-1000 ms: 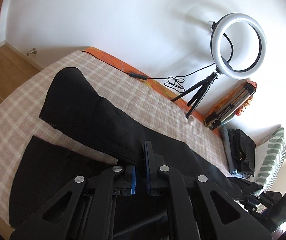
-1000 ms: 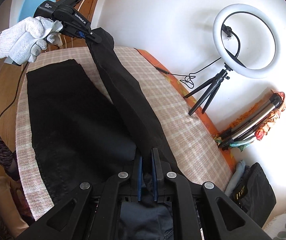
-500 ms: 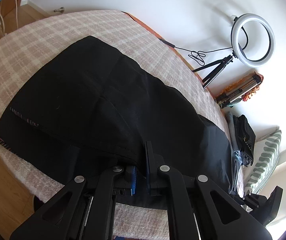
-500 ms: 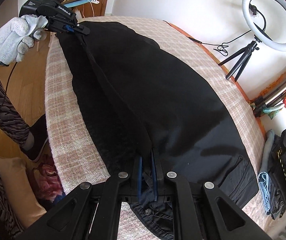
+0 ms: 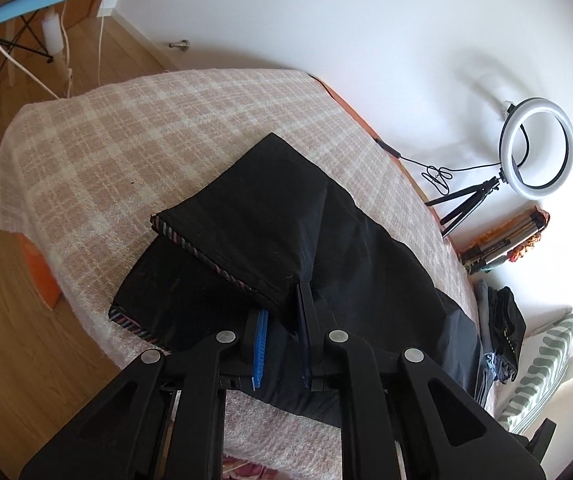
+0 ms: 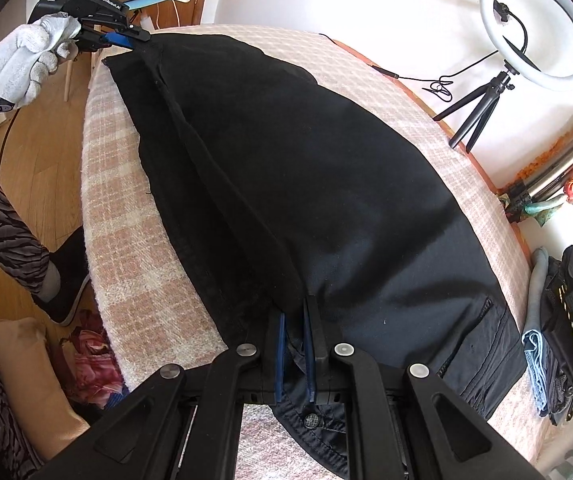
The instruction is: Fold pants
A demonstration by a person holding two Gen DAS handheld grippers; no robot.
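Note:
Black pants (image 6: pixel 326 160) lie lengthwise on the checked blanket (image 6: pixel 126 200), one leg folded over the other. In the left wrist view the two striped hems (image 5: pixel 214 264) lie stacked, the upper one set back a little. My left gripper (image 5: pixel 282 300) is at the upper hem's near corner. Its jaws are opening, and the cloth is still between the parted pads. From the right wrist view, a white-gloved hand (image 6: pixel 26 64) holds that gripper (image 6: pixel 142 38) at the far hem. My right gripper (image 6: pixel 294 312) is shut on the pants by the waist, just above the button (image 6: pixel 312 420).
A ring light (image 6: pixel 538 28) on a small tripod stands by the wall, with a folded tripod (image 6: pixel 546 184) beside it. A black bag (image 6: pixel 570 328), folded clothes and a patterned pillow (image 5: pixel 538 376) lie at the head end. The person's foot (image 6: pixel 62 280) is on the wood floor.
The lifted leg has been swung over and laid on the other leg. My left gripper came down to the bed with the hem and its jaws have parted. The right gripper sank slightly, still shut.

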